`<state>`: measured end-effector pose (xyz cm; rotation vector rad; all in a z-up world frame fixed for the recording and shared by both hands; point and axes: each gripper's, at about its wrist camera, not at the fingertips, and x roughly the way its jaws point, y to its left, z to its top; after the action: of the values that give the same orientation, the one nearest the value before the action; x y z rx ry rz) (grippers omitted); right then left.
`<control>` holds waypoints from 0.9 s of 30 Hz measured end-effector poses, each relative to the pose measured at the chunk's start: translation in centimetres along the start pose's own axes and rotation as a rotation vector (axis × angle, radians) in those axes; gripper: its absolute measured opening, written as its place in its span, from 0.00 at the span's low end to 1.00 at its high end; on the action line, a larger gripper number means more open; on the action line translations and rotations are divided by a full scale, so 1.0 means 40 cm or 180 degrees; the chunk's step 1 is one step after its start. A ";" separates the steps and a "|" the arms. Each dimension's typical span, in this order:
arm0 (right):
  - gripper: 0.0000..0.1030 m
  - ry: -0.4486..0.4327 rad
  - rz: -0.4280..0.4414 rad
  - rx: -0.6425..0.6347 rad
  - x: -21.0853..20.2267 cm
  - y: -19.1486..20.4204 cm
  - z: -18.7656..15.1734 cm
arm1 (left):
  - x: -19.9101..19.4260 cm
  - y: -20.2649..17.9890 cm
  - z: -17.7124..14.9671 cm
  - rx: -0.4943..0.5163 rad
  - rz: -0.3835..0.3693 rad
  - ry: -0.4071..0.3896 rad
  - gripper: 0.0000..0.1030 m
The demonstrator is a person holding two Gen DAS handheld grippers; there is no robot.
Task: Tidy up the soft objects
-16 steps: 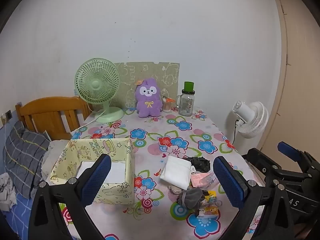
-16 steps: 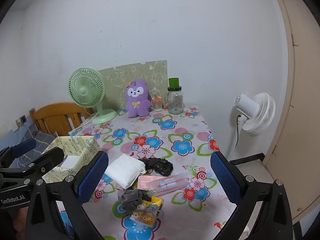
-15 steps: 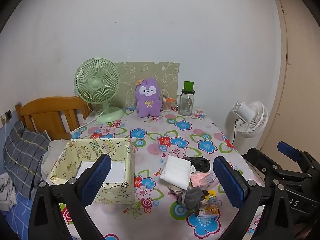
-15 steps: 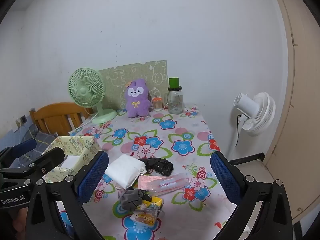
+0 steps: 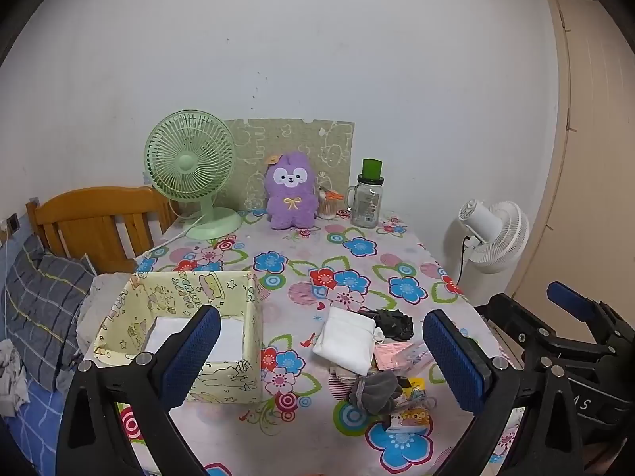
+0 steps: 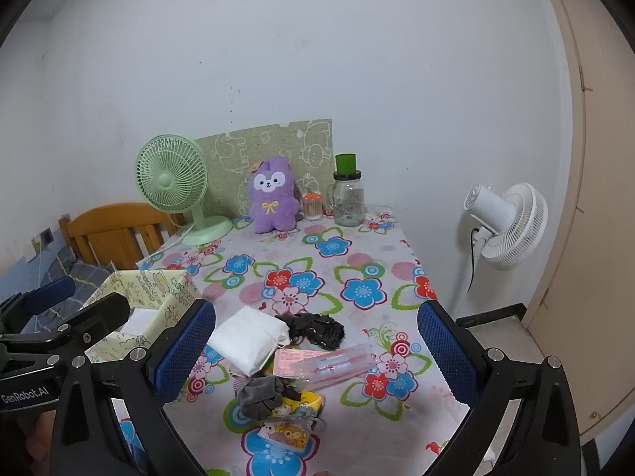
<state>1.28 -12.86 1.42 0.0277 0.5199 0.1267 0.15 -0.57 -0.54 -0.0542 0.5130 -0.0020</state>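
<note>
A pile of soft things lies near the table's front: a white folded cloth [image 5: 346, 339] [image 6: 248, 337], a black bundle [image 5: 391, 322] [image 6: 315, 327], a grey sock ball [image 5: 377, 390] [image 6: 260, 392] and a pink packet [image 5: 397, 354] [image 6: 323, 363]. A yellow patterned box [image 5: 178, 289] [image 6: 158, 283] stands open at the left with a white item inside. My left gripper [image 5: 321, 361] is open and empty above the table's front. My right gripper [image 6: 317, 359] is open and empty over the pile.
A flowered tablecloth [image 5: 357, 246] covers the table. At the back stand a green fan [image 5: 189, 166], a purple plush [image 5: 291, 194] and a glass jar with green lid [image 5: 368, 198]. A white floor fan [image 5: 498, 234] is right, a wooden headboard [image 5: 99, 218] left.
</note>
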 end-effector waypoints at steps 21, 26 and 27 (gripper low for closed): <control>1.00 0.0009 -0.0010 -0.0025 0.005 0.002 0.001 | 0.002 0.007 0.003 -0.0011 -0.0044 0.0011 1.00; 1.00 0.0012 -0.0007 -0.0020 0.002 0.001 -0.001 | 0.001 0.006 0.003 -0.0017 -0.0048 0.0015 1.00; 1.00 0.0010 -0.0006 -0.0018 0.002 0.001 -0.001 | 0.001 0.004 0.002 -0.0013 -0.0050 0.0015 1.00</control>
<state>1.31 -12.80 1.35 0.0214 0.5227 0.1264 0.23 -0.42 -0.49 -0.0622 0.5174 -0.0164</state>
